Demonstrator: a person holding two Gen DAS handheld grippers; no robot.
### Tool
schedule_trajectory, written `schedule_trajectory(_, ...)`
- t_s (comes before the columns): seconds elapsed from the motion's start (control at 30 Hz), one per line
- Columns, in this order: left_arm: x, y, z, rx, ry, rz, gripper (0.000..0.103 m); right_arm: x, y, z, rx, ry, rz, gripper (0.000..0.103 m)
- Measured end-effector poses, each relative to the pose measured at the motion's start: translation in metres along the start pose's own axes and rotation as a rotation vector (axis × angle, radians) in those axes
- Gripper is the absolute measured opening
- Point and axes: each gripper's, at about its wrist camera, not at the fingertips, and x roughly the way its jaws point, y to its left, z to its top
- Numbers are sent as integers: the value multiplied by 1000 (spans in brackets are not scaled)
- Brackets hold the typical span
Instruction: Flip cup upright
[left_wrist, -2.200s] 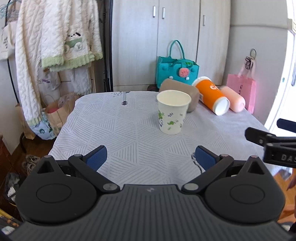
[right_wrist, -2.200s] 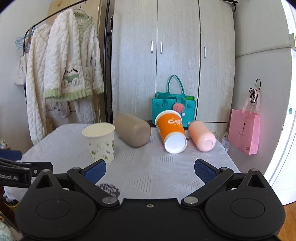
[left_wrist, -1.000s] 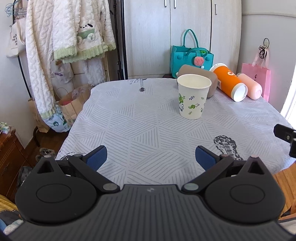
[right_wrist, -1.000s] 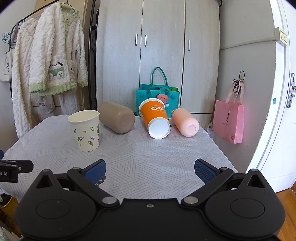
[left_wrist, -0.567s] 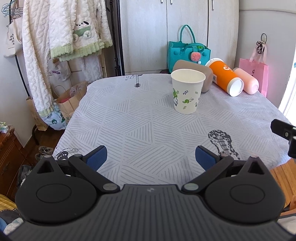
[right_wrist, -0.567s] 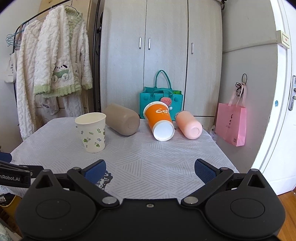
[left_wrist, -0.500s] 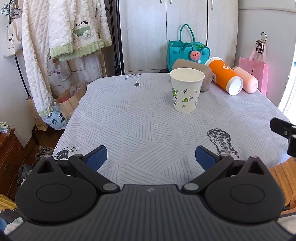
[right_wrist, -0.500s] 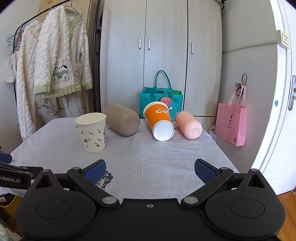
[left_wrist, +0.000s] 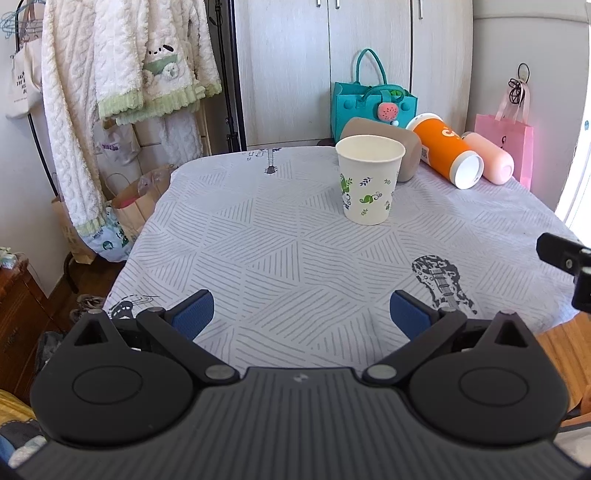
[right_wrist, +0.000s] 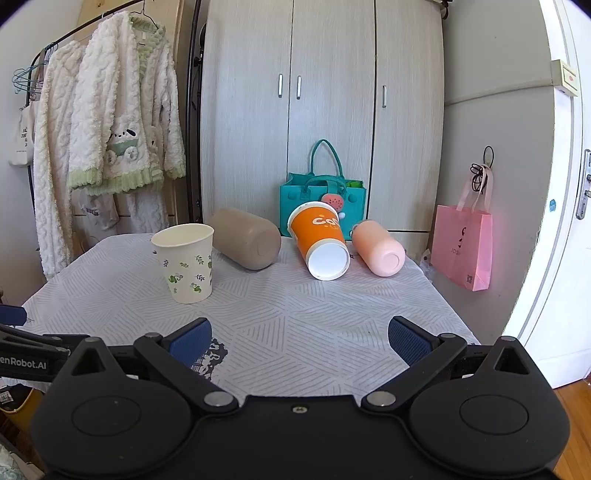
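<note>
A white paper cup with green leaf prints (left_wrist: 367, 181) stands upright on the patterned tablecloth (left_wrist: 280, 254); it also shows in the right wrist view (right_wrist: 185, 262). Behind it three cups lie on their sides: a tan one (right_wrist: 246, 242), an orange one (right_wrist: 319, 240) and a pink one (right_wrist: 378, 252). My left gripper (left_wrist: 301, 314) is open and empty over the table's near edge, well short of the cups. My right gripper (right_wrist: 299, 339) is open and empty, also back from the cups.
A teal bag (right_wrist: 322, 201) stands behind the table by the wardrobe. A pink bag (right_wrist: 463, 247) hangs at the right wall. White knit clothes (left_wrist: 122, 74) hang on a rack at the left. The right gripper's side (left_wrist: 569, 262) pokes into the left wrist view.
Both grippers have drawn back from the cups since 2.2 s ago and stayed open. In the last half second the views shift only slightly. The cups have not moved.
</note>
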Motion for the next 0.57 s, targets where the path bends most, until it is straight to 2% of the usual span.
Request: schedule_trajectory(0.57,-4,5,-1,-18,-37,10,103,1,3,3,4,0,2,103)
